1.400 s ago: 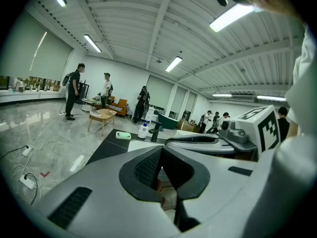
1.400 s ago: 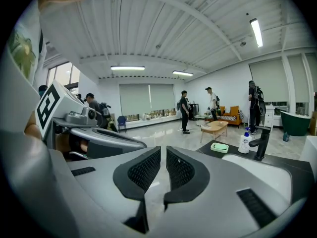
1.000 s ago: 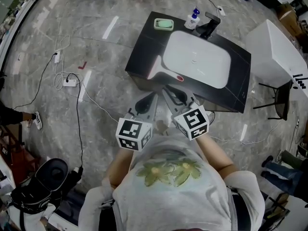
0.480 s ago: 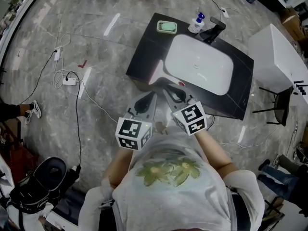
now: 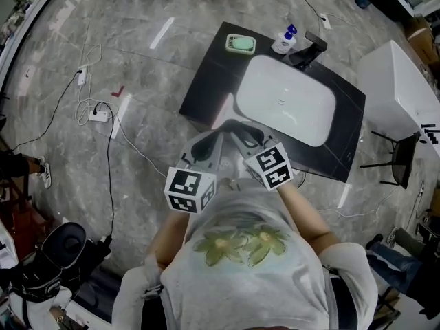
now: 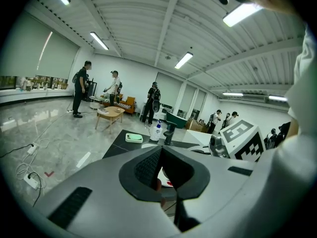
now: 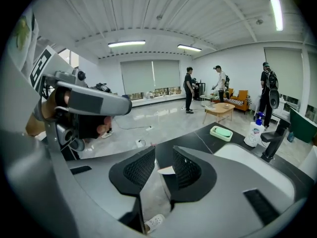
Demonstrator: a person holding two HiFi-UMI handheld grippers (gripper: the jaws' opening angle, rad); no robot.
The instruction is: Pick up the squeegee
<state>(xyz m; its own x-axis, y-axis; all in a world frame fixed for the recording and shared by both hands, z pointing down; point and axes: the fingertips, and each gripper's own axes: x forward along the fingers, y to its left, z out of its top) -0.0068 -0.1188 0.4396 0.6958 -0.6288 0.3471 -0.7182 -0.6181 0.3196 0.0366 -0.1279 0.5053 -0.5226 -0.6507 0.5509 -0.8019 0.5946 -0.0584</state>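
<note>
The squeegee [image 5: 223, 110] lies on the black counter [image 5: 206, 74], along the left edge of the white sink [image 5: 289, 108], near the counter's corner closest to the person. In the head view only its pale blade shows, and its near end is covered by the grippers' dark jaws. The right gripper [image 7: 164, 152] points down at that end. Its jaws have just been opening and now stand partly apart. A pale corner of the squeegee shows in the gap between them, but the pads do not press on it, so nothing is gripped. The left gripper [image 6: 161, 150] sits just beside it, on the left in the head view. Its jaw tips meet and it holds nothing. Through the hollow behind those tips, a bit of the squeegee's white and red shows on the counter beyond. Both marker cubes, left [image 5: 189, 190] and right [image 5: 269, 166], sit close to the person's chest. At the counter's far edge stand a green soap dish [image 5: 240, 44], a pump bottle [image 5: 283, 42] and a black tap [image 5: 307, 50]. A white table [image 5: 392, 81] stands to the right, apart from the counter.
</note>
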